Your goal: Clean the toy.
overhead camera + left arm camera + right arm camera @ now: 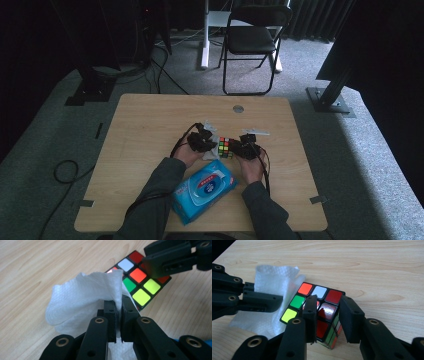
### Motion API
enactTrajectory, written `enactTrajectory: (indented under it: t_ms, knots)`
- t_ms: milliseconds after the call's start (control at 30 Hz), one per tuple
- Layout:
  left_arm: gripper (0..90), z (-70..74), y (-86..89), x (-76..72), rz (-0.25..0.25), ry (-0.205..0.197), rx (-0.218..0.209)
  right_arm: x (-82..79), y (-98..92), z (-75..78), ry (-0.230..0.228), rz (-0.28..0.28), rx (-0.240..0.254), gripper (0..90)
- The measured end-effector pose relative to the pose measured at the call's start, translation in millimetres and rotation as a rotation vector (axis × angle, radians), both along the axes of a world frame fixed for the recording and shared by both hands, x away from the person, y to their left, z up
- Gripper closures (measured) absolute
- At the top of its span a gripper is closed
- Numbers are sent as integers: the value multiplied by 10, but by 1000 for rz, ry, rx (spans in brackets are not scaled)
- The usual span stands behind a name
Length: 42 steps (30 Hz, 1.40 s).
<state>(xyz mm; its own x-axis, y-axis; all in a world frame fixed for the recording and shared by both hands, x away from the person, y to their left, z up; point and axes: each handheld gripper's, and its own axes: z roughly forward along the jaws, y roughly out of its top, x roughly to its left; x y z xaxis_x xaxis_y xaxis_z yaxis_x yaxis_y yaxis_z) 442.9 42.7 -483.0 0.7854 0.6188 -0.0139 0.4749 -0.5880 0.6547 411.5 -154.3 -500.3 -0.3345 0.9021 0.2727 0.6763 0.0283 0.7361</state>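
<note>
Between the right tongs (328,317) sits the cube (322,312), left tongs (119,312) pinching tissue (82,300).

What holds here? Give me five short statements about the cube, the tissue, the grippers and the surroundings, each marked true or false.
1. The left gripper is closed on the white tissue. True.
2. The puzzle cube lies on top of the blue wipes pack. False: the cube sits on the wooden table, and the pack lies apart from it, nearer the person.
3. The tissue touches the cube. True.
4. The right gripper holds the tissue. False: its fingers are set on the cube, one on the top face and one at the side.
5. Someone sits on the black chair behind the table. False: its seat is bare.
</note>
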Motion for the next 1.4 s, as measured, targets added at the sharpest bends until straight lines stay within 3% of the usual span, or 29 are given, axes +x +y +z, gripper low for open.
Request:
enactTrajectory:
  t_ms: [167, 300, 500, 733, 1133, 1400]
  knots:
    - [855, 15, -19, 9, 14, -14, -1, 2, 8, -5, -5, 0, 3, 696]
    - [855, 59, -12, 18, 33, -25, -41, 0, 13, -9, -7, 1, 6, 697]
    - [854, 92, -34, 16, 33, -37, -61, -1, 15, -10, -7, -2, 10, 697]
    - [854, 30, -94, 55, 43, -11, -48, -5, 10, -15, -10, -2, 12, 697]
    - [855, -24, -87, 70, 73, -18, -2, -13, 9, -23, -13, -7, 20, 697]
    - [857, -100, -75, 87, 77, 16, 12, -14, 10, -23, -13, -10, 21, 697]
